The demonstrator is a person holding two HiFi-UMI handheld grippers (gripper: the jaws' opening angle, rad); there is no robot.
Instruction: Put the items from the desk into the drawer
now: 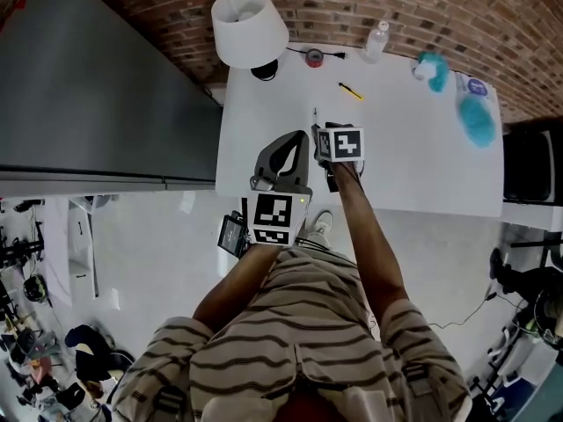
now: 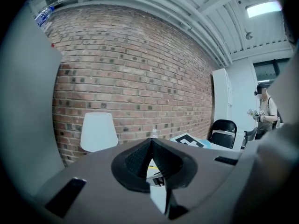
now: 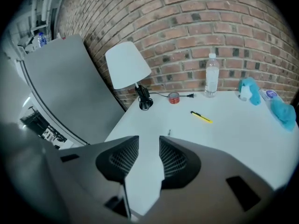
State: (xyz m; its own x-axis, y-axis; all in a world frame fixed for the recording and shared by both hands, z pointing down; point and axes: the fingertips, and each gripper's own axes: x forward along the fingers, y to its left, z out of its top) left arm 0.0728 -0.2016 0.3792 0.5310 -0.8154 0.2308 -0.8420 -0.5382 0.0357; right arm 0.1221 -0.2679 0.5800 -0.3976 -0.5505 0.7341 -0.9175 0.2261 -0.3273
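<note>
On the white desk (image 1: 422, 174) lie a yellow utility knife (image 1: 351, 91) (image 3: 201, 117), a red tape roll (image 1: 314, 57) (image 3: 174, 97), a clear water bottle (image 1: 376, 40) (image 3: 211, 76) and a small thin dark object (image 1: 314, 112) (image 3: 169, 132). No drawer is in view. My left gripper (image 2: 151, 143) is shut with nothing in it and tilts up toward the brick wall, over the desk's near left edge. My right gripper (image 3: 148, 141) is open and empty, just right of the left one, with the small dark object a little ahead of its jaws.
A white lamp (image 1: 248, 26) stands at the desk's far left corner. Teal cloths (image 1: 476, 120) (image 1: 431, 67) lie at the far right. A large grey panel (image 1: 97, 86) stands left of the desk. A black chair (image 2: 223, 132) is beyond the desk's right end.
</note>
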